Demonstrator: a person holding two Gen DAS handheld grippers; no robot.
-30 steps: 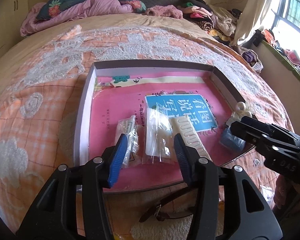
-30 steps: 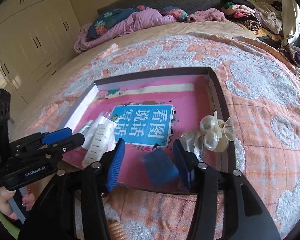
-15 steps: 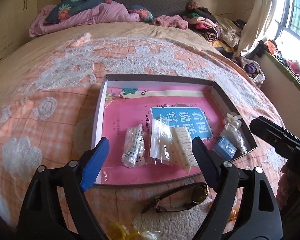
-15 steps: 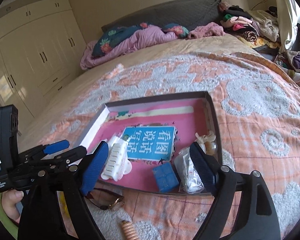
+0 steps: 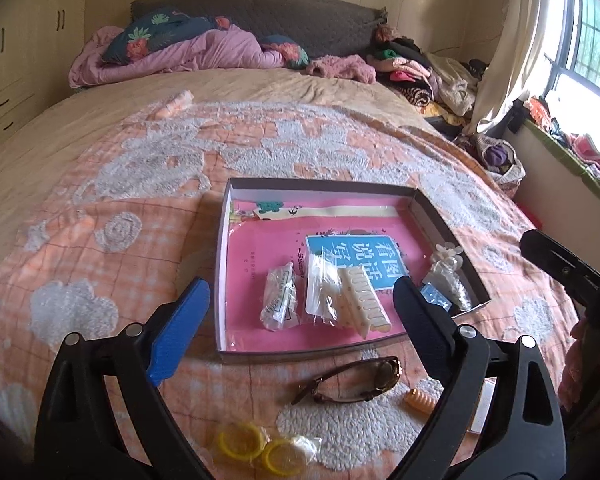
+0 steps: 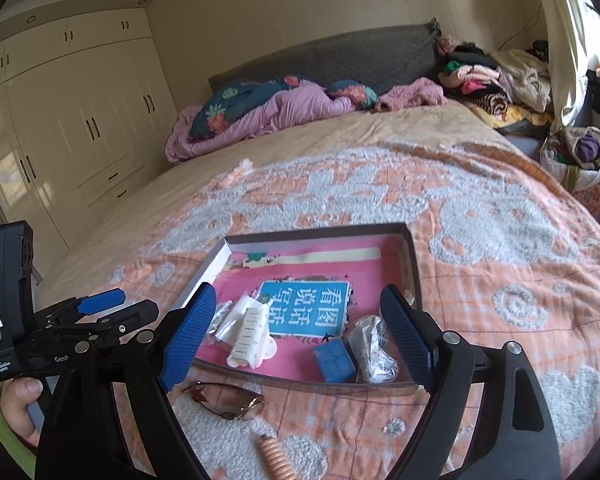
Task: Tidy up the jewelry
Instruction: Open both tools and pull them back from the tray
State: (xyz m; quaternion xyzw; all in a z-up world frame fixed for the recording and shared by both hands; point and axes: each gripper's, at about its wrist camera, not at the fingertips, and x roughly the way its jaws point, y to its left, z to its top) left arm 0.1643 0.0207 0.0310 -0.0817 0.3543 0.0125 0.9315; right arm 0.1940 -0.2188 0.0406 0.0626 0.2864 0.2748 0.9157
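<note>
A shallow box point(image 5: 221, 280) point(image 6: 414, 276) with a pink lining lies on the bed. In it are a cream hair clip point(image 5: 364, 306) point(image 6: 250, 334), clear plastic packets point(image 5: 280, 300), a blue square piece point(image 6: 334, 360) and a bagged pearl ornament point(image 5: 448, 268) point(image 6: 374, 350). On the bedspread in front of the box lie a brown wristwatch point(image 5: 352, 380) point(image 6: 228, 398), an orange spiral hair tie point(image 5: 420, 400) point(image 6: 276, 458) and yellow rings point(image 5: 256, 448). My left gripper point(image 5: 300, 328) is open and empty, raised above the box's near edge. My right gripper point(image 6: 296, 332) is open and empty too.
The box sits on an orange and white bedspread point(image 5: 120, 220). Crumpled pink bedding point(image 5: 180, 56) and heaped clothes point(image 5: 412, 68) lie at the bed's head. Wardrobes point(image 6: 80, 120) stand on the left, a window point(image 5: 588, 52) on the right.
Both grippers have opened wide and drawn back and up from the box. The hair clip, packets, blue piece and pearl ornament stay in the box. The watch and hair tie have come into view.
</note>
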